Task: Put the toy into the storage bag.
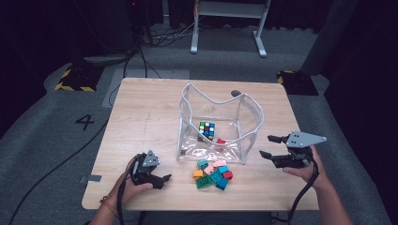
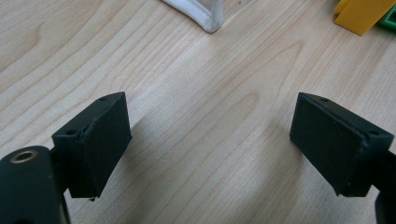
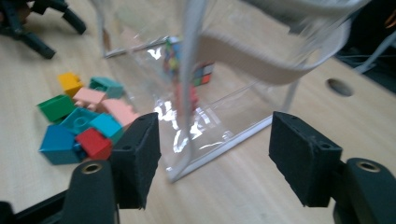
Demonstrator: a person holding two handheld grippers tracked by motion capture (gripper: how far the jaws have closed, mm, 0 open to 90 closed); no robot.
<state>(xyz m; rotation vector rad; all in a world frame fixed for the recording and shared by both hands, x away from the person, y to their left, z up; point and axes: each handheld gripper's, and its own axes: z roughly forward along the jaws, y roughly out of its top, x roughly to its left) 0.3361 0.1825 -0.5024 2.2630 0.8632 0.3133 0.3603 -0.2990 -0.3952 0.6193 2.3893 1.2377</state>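
Both your grippers, left (image 1: 165,178) and right (image 1: 266,146), stand apart and empty. Loose blocks (image 1: 213,174) lie just before the clear bag (image 1: 218,124), which holds a puzzle cube (image 1: 206,130). Careless jaws could nudge that floppy bag aside.

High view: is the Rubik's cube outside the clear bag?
No. The Rubik's cube sits inside the clear bag, on its floor, while the loose blocks lie on the table in front of it.
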